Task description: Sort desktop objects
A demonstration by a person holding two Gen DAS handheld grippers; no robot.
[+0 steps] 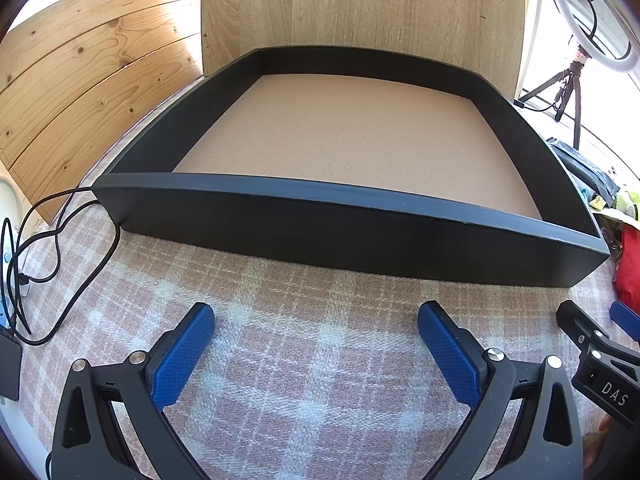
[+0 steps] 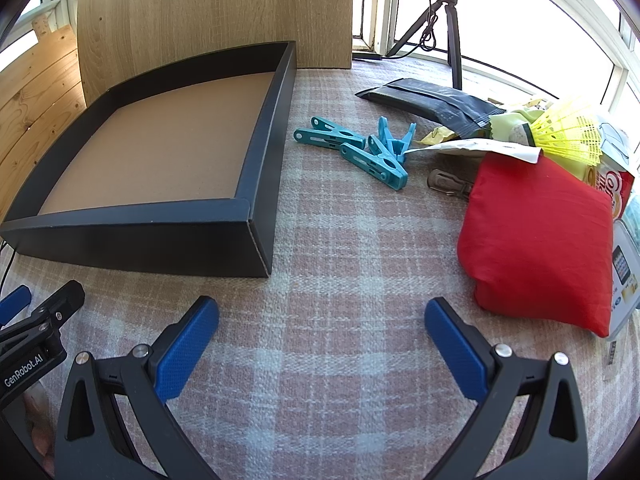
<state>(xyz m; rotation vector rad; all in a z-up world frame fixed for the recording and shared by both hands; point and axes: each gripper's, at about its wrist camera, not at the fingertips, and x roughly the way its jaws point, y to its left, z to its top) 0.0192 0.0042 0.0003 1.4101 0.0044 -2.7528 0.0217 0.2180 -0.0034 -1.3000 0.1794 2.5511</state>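
A shallow black tray [image 2: 256,216] with a brown cardboard floor is set on the checked cloth of the counter [image 2: 340,280], its far edge close against an upright wooden board [image 2: 216,12]. Nothing is seen inside the tray. The left tongs [image 1: 316,354] are held wide open above the cloth just before the tray's near wall, and nothing is gripped between the blue pads [image 1: 180,360]. The right tongs [image 2: 322,350] are likewise spread wide and empty, held over bare cloth beside the tray's near right corner. A broad strip of open cloth is left between the tray's right wall and the pile of things further right. Three turquoise clothes pegs [image 2: 360,148] are heaped together near that wall, apart from it. Beyond them a dark flat pouch [image 2: 432,100] lies toward the window, and a red cloth bag [image 2: 540,236] sits near the right edge of the counter, with a dark metal clip [image 2: 448,184] partly tucked under its left side. A yellow shuttlecock [image 2: 568,132] and crumpled paper [image 2: 480,146] are piled behind the bag. In the left view, black cables [image 1: 52,236] are looped on the cloth beside the tray's left corner.
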